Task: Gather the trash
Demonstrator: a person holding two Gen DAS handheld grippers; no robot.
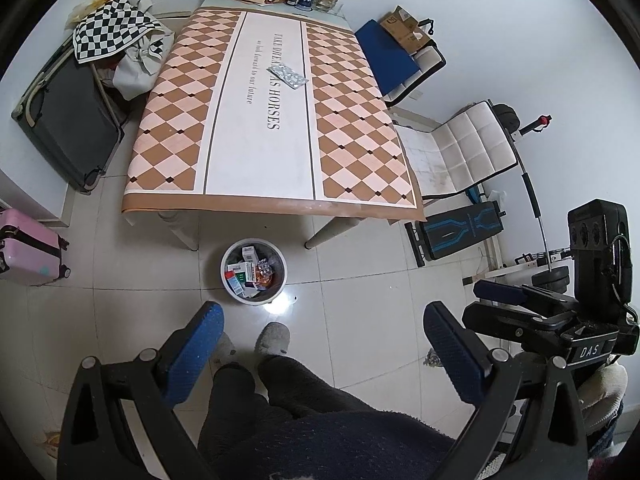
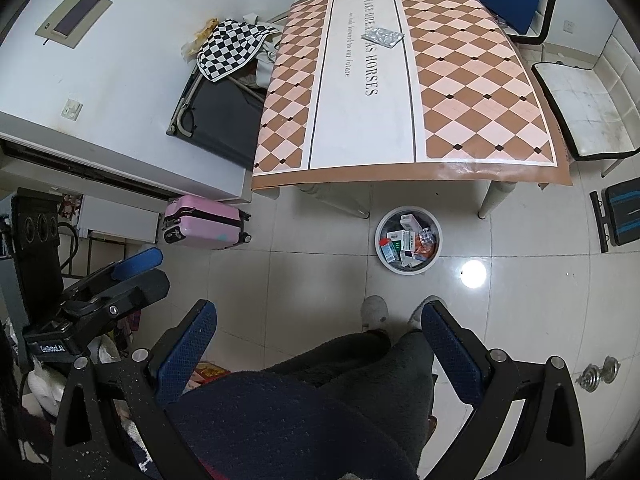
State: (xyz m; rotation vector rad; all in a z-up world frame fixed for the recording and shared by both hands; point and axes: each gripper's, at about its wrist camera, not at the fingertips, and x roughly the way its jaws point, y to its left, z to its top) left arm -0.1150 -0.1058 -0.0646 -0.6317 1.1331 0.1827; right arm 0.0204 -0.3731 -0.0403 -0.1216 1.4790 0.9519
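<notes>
Left gripper (image 1: pixel 320 344) and right gripper (image 2: pixel 320 332) hang wide open and empty short of the bin (image 1: pixel 253 272), its box labels illegible; blister pack (image 1: pixel 289 75) lies on the table (image 1: pixel 260 152) beyond

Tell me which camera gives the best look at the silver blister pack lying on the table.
The left wrist view: the blister pack sits nearer the picture's middle there, and its rows of pill pockets show. In the right wrist view the same pack lies closer to the top edge, more glare-washed, its pockets harder to make out.
</notes>
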